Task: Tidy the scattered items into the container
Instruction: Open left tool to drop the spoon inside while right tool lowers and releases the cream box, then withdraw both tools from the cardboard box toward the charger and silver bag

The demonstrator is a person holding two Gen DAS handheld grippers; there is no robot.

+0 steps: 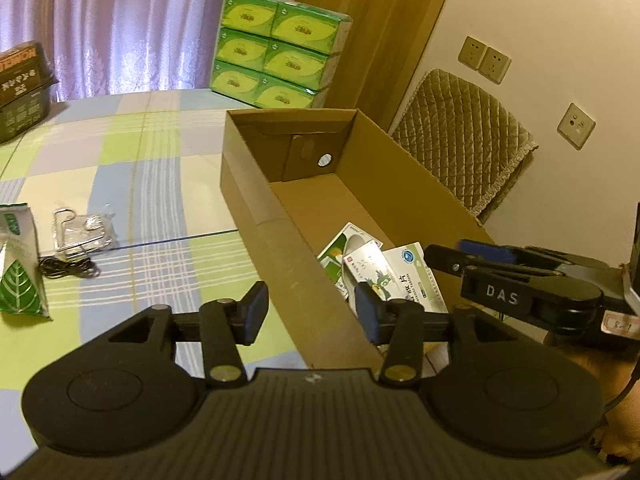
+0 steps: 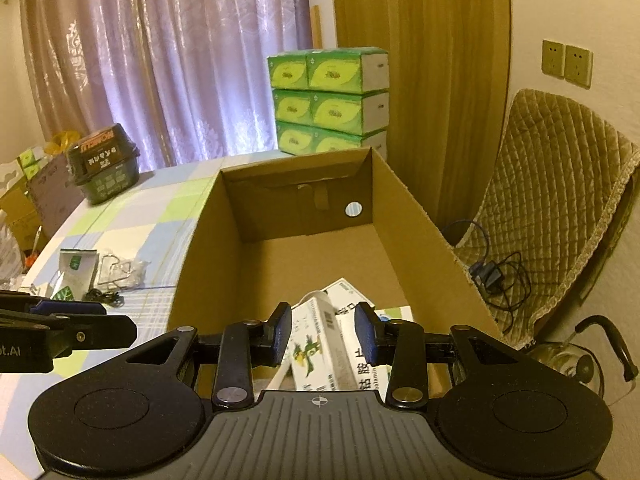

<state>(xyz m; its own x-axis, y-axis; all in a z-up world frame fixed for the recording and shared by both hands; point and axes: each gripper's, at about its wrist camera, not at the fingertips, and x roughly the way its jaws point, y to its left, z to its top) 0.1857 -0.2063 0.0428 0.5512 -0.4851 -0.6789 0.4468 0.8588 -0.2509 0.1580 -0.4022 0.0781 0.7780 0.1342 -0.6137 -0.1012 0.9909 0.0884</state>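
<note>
Three scattered items [image 1: 60,248] lie left of the cardboard box [image 1: 288,264], nearer the left gripper [image 1: 312,308]; both it and the right gripper [image 2: 322,332] are spread, empty.

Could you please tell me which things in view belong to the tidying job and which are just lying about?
Part of the job:
cardboard box
medicine boxes already inside
green leaf packet
clear plastic bag
black cord
left claw and right claw, both open and empty

Just lying about:
tissue packs
dark green tub
quilted chair
</note>
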